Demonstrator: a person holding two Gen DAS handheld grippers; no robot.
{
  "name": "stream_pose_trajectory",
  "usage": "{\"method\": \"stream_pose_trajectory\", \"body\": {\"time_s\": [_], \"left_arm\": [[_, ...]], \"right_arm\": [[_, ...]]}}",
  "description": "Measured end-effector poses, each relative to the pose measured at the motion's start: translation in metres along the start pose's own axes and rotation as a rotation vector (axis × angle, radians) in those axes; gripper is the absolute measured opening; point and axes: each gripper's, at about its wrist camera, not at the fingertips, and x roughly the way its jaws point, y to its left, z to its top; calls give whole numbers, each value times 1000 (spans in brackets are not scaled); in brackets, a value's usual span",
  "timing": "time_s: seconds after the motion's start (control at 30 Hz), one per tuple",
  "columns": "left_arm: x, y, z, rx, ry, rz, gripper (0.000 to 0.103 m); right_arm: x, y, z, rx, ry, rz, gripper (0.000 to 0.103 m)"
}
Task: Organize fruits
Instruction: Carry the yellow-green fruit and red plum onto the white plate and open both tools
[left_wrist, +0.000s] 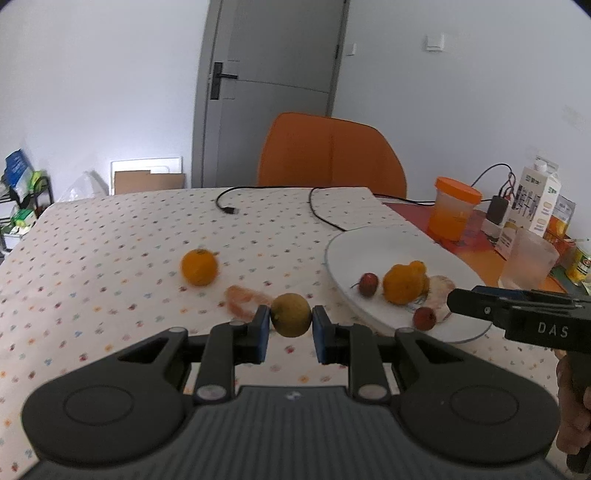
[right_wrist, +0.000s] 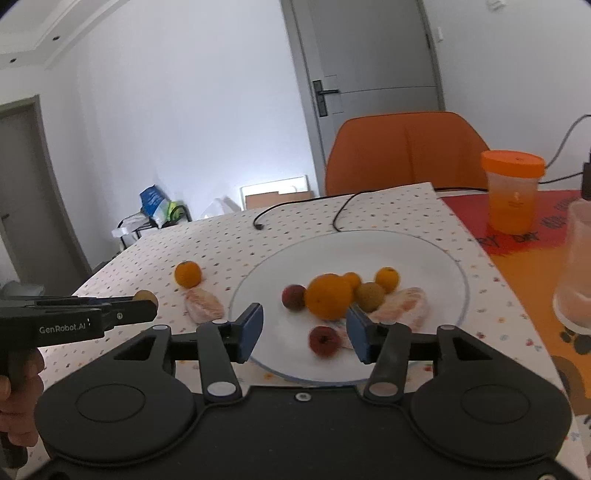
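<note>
Left wrist: left tool (left_wrist: 290, 325) pinching a small yellow-green fruit (left_wrist: 290, 314) at its equator, above the table (left_wrist: 110, 258), left of the plate (left_wrist: 369, 251). Looks light, round, firm-skinned, likely slippery; grip across the widest part, gently.

Right wrist: right tool (right_wrist: 304, 328) spread wide, holding nothing, over the plate's near rim. Orange (right_wrist: 188, 274) and peeled segment (right_wrist: 204, 304) lie on the table.

Pale white walls (left_wrist: 92, 92) fill the upper frame. A grey door (left_wrist: 273, 74) with a black handle stands top centre, an orange chair (left_wrist: 328, 151) below it behind the table (left_wrist: 110, 229) in its dotted cloth. A cluttered rack (left_wrist: 22, 195) sits far left.
</note>
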Motion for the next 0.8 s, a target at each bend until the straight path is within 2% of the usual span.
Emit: {"method": "stream_pose_trajectory", "body": {"time_s": [0.57, 0.8], "left_arm": [[26, -52, 17, 102, 3, -77, 23], [38, -65, 23, 123, 11, -82, 23]], "right_arm": [[-18, -34, -3, 65, -40, -41, 51], [-23, -42, -4, 78, -49, -45, 51]]}}
